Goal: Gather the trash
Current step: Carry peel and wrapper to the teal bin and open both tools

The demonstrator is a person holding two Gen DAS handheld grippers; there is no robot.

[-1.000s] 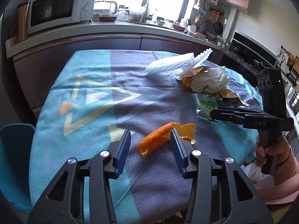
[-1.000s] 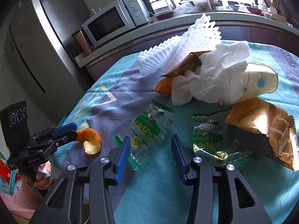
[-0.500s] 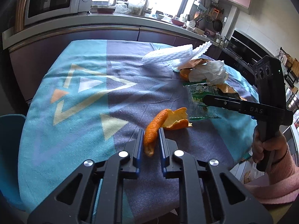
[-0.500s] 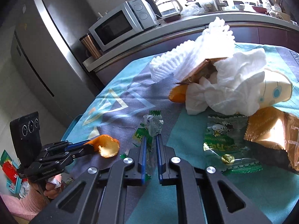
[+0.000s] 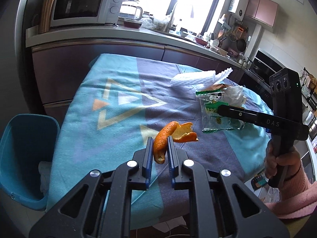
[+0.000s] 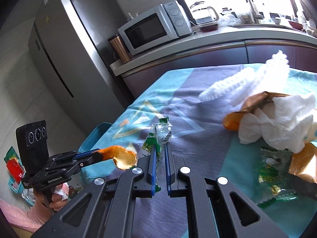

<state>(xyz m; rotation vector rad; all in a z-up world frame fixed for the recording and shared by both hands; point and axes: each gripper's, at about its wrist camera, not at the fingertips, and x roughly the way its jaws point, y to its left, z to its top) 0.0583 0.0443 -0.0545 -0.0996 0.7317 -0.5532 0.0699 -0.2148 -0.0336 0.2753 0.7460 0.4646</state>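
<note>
My left gripper (image 5: pixel 160 140) is shut on an orange peel (image 5: pixel 170 134) and holds it above the table; it also shows in the right wrist view (image 6: pixel 120 155). My right gripper (image 6: pixel 160 146) is shut on a clear green snack wrapper (image 6: pixel 158 136), lifted off the cloth; the wrapper also shows in the left wrist view (image 5: pixel 213 109). More trash lies on the far right of the table: white foam netting (image 6: pixel 243 85), crumpled tissue (image 6: pixel 277 119), a gold foil wrapper (image 6: pixel 303 164) and another green wrapper (image 6: pixel 271 170).
A teal and grey tablecloth (image 5: pixel 111 107) covers the table. A blue bin (image 5: pixel 23 154) stands at the table's left edge, below it. A counter with a microwave (image 5: pixel 81 6) and kettle runs behind. A fridge (image 6: pixel 65 59) stands at the left.
Both grippers have risen with their loads: the orange peel and the green wrapper are now off the cloth. The views have pulled back and swung left, bringing the blue bin into view.
</note>
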